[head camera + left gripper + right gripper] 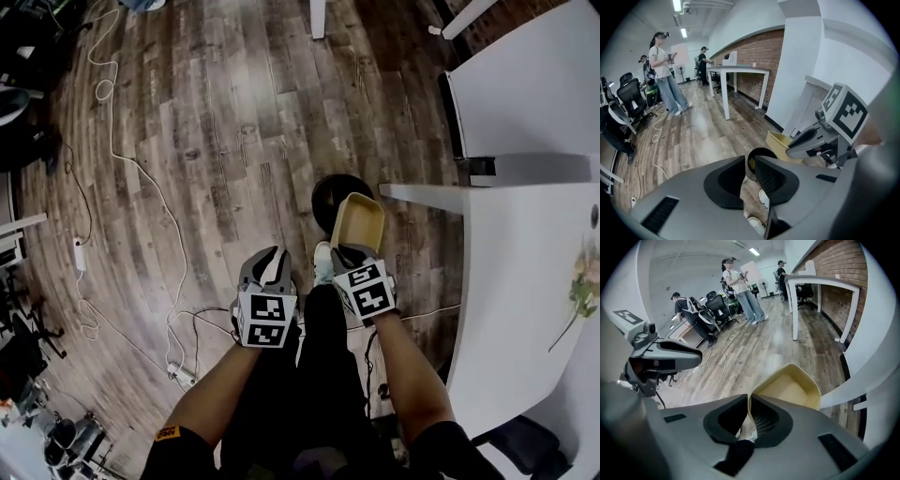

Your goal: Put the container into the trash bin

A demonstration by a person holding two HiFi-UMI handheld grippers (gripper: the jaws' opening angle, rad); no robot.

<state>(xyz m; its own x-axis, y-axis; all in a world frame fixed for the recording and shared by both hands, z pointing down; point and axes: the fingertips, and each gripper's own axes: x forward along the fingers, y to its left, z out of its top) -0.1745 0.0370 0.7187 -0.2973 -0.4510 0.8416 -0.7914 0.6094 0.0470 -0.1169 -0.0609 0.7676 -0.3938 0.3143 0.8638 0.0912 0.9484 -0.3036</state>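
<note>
Right gripper view shows the right gripper (750, 399) with its jaws pinched on the near wall of the beige container (790, 389), whose open hollow faces the camera. From the head view, that same right gripper (352, 249) holds the container (361, 220) tilted above the floor, and it overlaps the right part of the round dark trash bin (326, 199) that stands on the wooden floor (216, 122) just beside the corner of the white table (525, 281).

The left gripper (272, 255) hangs just to the left of its partner. In its own view the left gripper (751, 161) has only a narrow slit between the jaws and nothing in it (just floor and a pale shoe show through the gap). Past its tips are the trash bin (765, 151) and the container (777, 139).

A white cable (141, 173) winds across the boards. A sprig of flowers (583, 281) lies on the table. A person (663, 70) stands well back in the room.
</note>
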